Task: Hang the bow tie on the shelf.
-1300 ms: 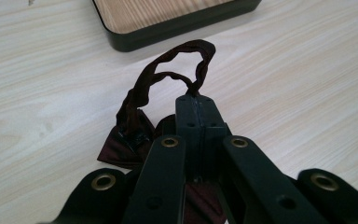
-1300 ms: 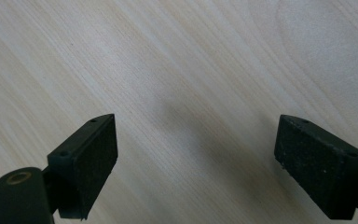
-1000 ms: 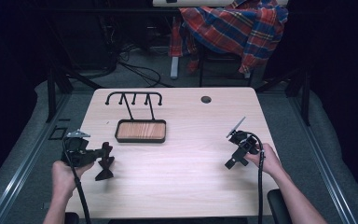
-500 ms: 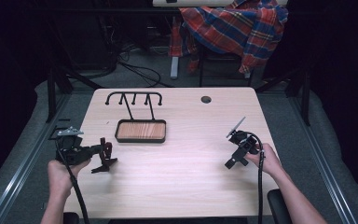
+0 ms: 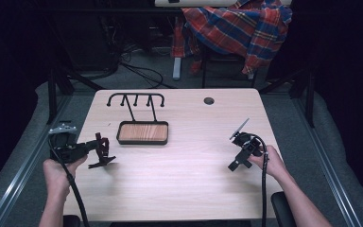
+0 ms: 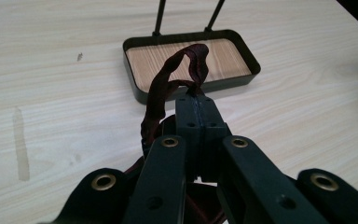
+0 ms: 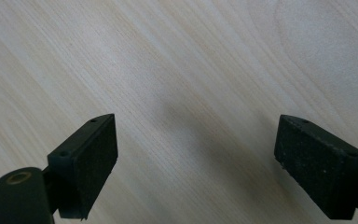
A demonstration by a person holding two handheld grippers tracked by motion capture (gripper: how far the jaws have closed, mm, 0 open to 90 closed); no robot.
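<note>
High view: desk point(image 5: 179, 189), pale wood; tray point(image 5: 142, 133) with hook rack behind it, left of centre. Dark red strap point(image 6: 168, 84), looped, rising toward the tray, near the left edge. Left gripper point(image 6: 196, 100) view: jaws clamped together on the strap. Right gripper point(image 7: 196, 154) view: jaws wide apart, holding nothing, over bare desk.

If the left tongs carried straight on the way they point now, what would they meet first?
Probably the tray: the left tongs, shut on a dark red strap, aim at its near rim. Depth is unclear, so they might instead pass just over it.
</note>
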